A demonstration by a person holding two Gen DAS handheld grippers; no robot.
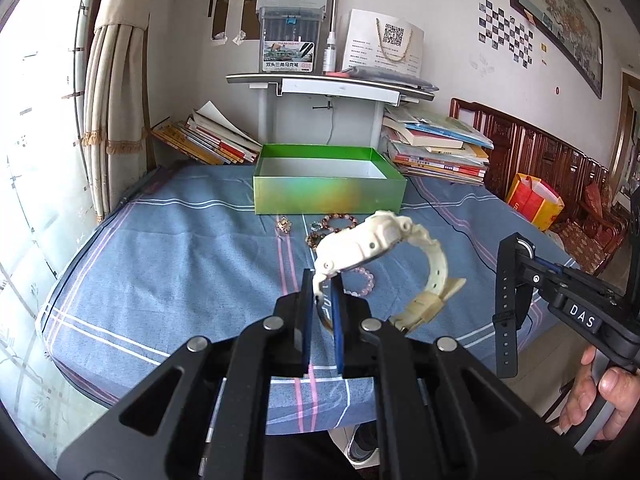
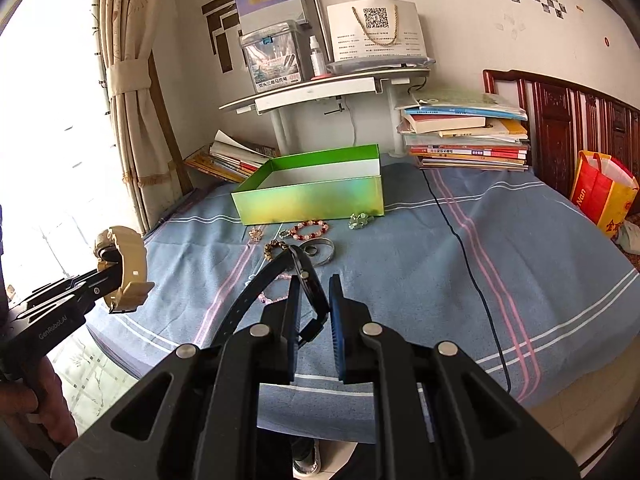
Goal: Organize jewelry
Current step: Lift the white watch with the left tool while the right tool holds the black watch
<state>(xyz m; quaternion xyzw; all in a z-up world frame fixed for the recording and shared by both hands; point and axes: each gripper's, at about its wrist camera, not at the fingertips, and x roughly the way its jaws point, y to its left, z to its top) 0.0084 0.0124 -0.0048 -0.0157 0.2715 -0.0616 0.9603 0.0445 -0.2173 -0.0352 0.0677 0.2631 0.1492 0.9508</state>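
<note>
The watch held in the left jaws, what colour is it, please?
Cream-white watch, clearest in the left wrist view.

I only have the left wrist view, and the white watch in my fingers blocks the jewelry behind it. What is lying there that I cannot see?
Observer: A silver bangle lies on the bedspread, just in front of the red and white beaded bracelet.
Operator: Anything closer to the box?
Observer: A small pale green trinket sits by the front right corner of the green box.
Operator: How does the right gripper hold the black watch?
Observer: The right gripper is closed on the black watch near its case, and the long strap hangs down to the left.
</note>
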